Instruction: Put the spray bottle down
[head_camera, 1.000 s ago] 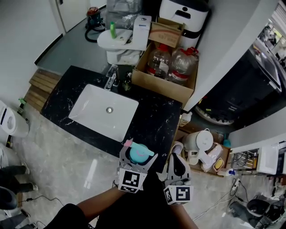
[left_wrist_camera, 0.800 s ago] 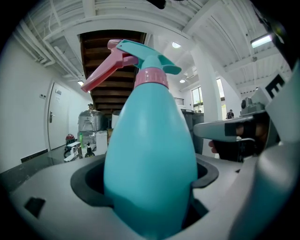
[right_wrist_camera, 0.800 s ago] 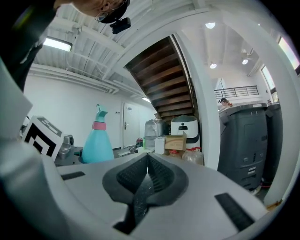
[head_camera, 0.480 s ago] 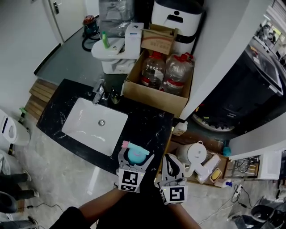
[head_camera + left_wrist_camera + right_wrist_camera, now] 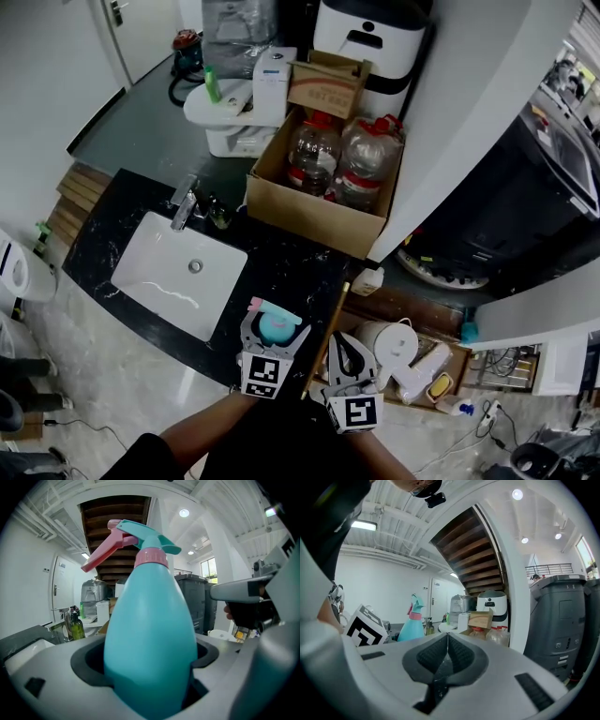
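Spray bottle in transit: my left gripper point(image 5: 274, 328) has its jaws clamped round the upright teal spray bottle point(image 5: 150, 634), held over the near edge of the black bench point(image 5: 291, 267). The right gripper point(image 5: 348, 360) rides alongside, jaws pressed together on nothing. Next, as I judge it: lower the bottle onto bare bench, then let go.

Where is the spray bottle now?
The spray bottle is held in the left gripper, low in the head view, over the black counter edge right of the sink.
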